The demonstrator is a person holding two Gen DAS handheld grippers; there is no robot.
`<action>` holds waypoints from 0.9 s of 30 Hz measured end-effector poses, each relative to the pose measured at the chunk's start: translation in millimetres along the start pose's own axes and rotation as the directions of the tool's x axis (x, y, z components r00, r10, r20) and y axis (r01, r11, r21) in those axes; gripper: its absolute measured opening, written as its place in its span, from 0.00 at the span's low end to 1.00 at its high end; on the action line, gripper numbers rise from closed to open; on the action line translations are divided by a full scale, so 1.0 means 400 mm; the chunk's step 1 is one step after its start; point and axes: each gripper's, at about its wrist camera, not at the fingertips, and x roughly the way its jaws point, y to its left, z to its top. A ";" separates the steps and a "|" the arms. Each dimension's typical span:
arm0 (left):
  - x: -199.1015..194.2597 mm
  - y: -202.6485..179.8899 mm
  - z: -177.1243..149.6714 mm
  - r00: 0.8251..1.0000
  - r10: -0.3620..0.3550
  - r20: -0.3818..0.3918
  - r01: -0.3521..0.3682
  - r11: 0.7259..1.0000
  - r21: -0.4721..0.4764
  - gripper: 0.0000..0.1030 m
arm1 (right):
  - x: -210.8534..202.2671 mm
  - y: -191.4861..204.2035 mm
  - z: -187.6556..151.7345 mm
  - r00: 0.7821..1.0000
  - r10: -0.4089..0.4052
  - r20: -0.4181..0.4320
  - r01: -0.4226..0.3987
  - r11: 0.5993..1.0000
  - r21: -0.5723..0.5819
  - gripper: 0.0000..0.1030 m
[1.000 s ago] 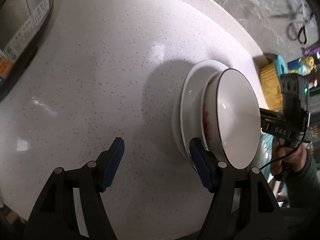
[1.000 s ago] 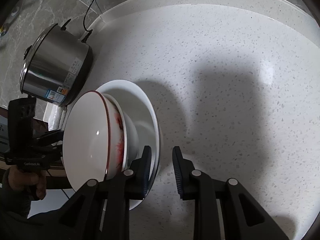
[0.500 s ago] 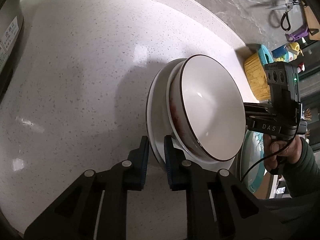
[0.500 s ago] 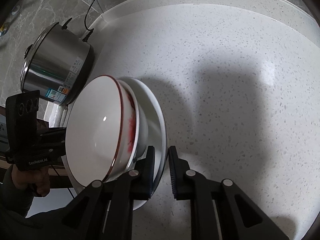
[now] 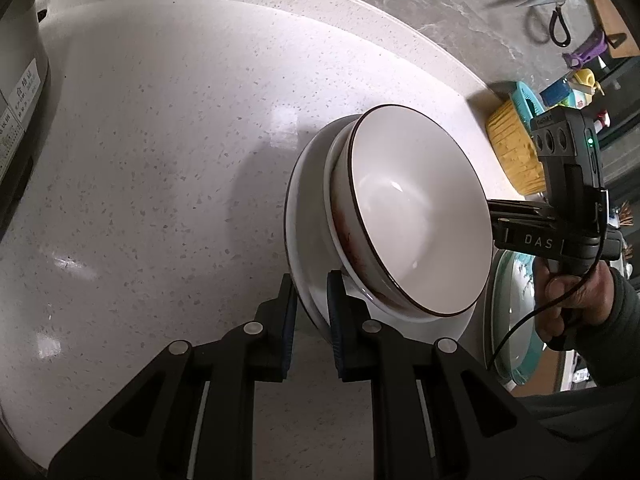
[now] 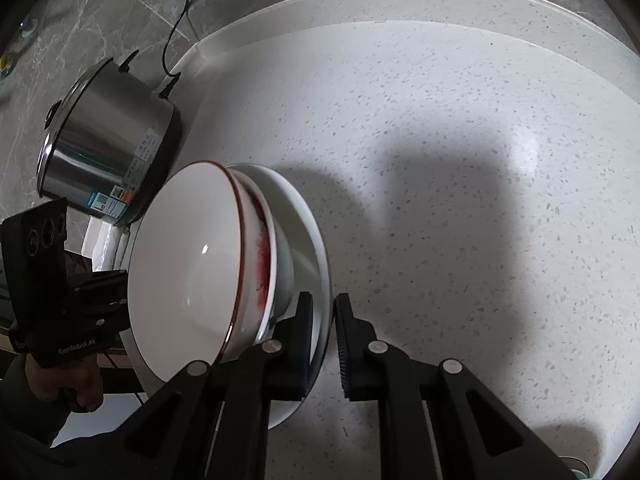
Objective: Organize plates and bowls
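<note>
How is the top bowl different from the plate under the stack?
The top bowl is deep, with a dark rim line; the plate is shallow, wider and plain white. The bowl carries a red smear on its outer wall; the plate shows none. The left gripper and right gripper clamp the plate's rim; neither touches the bowl. Both are white and glossy.

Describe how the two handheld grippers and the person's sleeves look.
Both the left gripper and the right gripper have black angular jaws with silver rivets and dark blue ribbed pads. Each has a boxy black camera block. A thin black cable trails from the right gripper. Sleeves are dark green.
</note>
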 end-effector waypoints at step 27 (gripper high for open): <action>-0.081 -0.174 0.088 0.996 -0.073 -0.053 0.078 0.990 0.115 0.12 | -0.186 -0.043 -0.056 0.996 -0.074 0.054 0.063 0.981 0.184 0.11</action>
